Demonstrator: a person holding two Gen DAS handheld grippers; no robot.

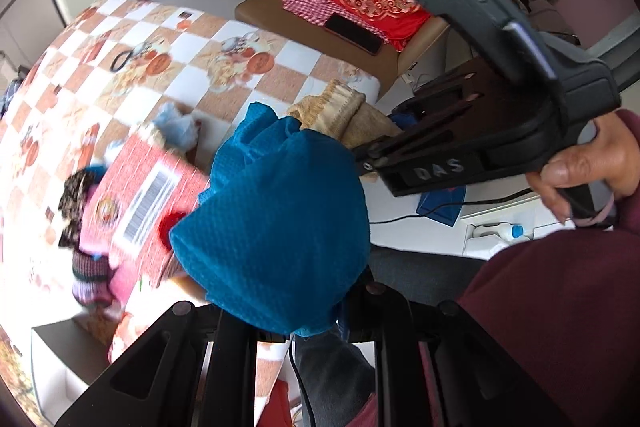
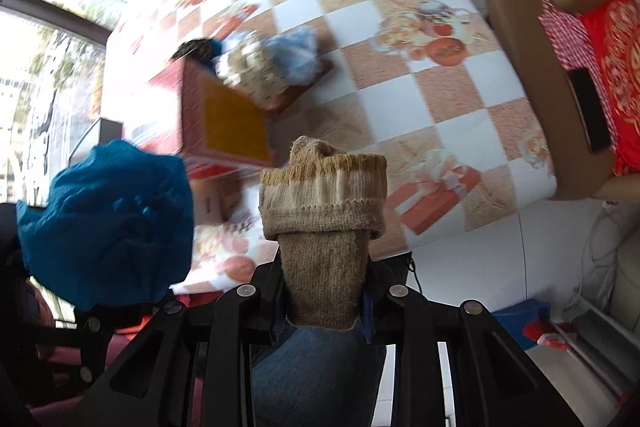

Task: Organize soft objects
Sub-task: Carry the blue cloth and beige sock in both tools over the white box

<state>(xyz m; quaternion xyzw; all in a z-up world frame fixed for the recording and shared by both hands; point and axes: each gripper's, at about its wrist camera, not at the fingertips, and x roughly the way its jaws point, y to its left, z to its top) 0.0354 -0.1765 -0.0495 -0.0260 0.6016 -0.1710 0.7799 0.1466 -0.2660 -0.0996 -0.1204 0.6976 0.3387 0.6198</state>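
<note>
The left gripper (image 1: 296,323) is clamping a bunched teal mesh cloth (image 1: 276,231), which is hanging above the checkered tablecloth (image 1: 192,67). At 3 o'clock of it, the right gripper (image 2: 324,299) is pinching a rolled tan sock (image 2: 324,223), cuff up. At 11 o'clock in the right wrist view, a red box (image 2: 224,115) is holding 2 pale soft bundles (image 2: 276,63).

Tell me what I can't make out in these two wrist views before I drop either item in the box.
- Left gripper fingertips: left wrist view, covered by the blue cloth.
- Right gripper fingertips: right wrist view, hidden behind the tan sock.
- Red box interior: both views motion-blurred; free room unreadable.
- Soft items heaped on it: blurred, not individually identifiable.
- Box barcode label: smeared, unreadable.
</note>
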